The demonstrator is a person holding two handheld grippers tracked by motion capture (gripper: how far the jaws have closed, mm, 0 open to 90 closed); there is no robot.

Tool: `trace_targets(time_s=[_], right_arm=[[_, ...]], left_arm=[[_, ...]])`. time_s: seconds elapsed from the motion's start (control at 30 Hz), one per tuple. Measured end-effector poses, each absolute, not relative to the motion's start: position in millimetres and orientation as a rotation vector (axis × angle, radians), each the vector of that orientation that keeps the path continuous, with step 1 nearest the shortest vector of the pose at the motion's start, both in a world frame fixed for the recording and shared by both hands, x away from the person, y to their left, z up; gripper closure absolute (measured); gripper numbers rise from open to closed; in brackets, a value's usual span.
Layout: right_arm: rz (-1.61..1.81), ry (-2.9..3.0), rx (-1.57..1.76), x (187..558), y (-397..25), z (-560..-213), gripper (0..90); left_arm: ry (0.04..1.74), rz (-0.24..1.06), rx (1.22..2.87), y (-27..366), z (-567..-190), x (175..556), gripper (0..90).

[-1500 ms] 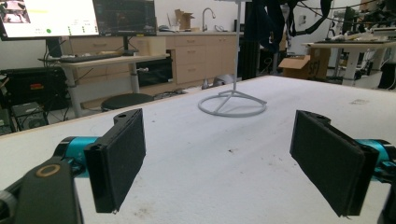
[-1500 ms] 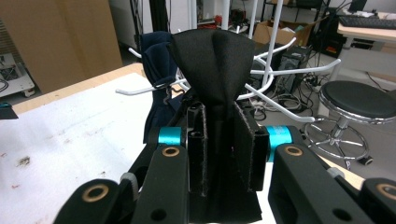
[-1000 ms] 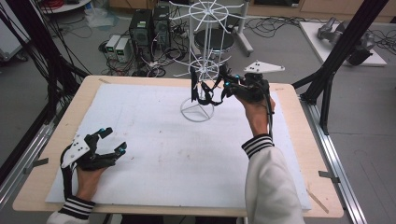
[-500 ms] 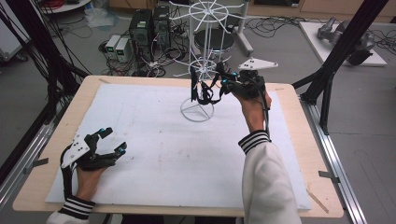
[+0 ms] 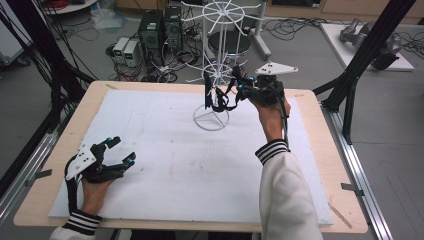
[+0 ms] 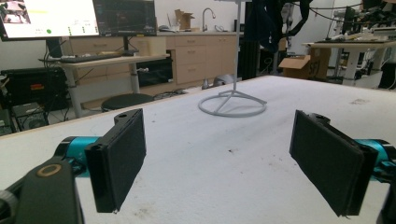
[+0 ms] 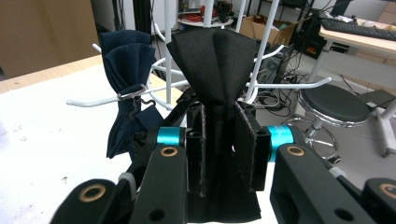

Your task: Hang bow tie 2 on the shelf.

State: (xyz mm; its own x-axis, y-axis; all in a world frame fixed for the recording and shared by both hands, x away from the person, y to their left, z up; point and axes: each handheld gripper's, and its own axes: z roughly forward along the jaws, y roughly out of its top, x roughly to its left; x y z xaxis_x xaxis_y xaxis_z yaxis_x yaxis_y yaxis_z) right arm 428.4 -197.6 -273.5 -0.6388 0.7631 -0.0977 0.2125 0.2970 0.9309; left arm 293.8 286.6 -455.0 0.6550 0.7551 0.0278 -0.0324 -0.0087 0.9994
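A white wire display rack (image 5: 216, 55) stands at the far middle of the table, its ring base (image 6: 232, 103) on the white mat. A dark navy bow tie (image 7: 127, 77) hangs clipped on one of its lower arms. My right gripper (image 7: 219, 144) is shut on a black bow tie (image 7: 215, 60), held up close to the rack's lower arms (image 5: 220, 95). My left gripper (image 5: 120, 152) rests low on the mat at the near left, jaws wide open and nothing between its pads (image 6: 116, 161).
A white mat (image 5: 165, 165) covers most of the wooden table (image 5: 85, 107). Beyond the far edge are computers and cables (image 5: 150, 35) on the floor and a round stool (image 7: 334, 105). Black frame posts (image 5: 360, 65) stand at both sides.
My right gripper has moved slightly up and toward the rack with the black bow tie. The left gripper has stayed where it was.
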Motion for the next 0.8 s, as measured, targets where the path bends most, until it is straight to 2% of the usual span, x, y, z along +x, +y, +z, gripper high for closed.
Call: trace_targets(time_s=[0.8], right_arm=[[1.337,2.036,0.878,440,-185,-271,74.5]], left_arm=[[0.641,0.692,1.458,287,-455,294,18.8]])
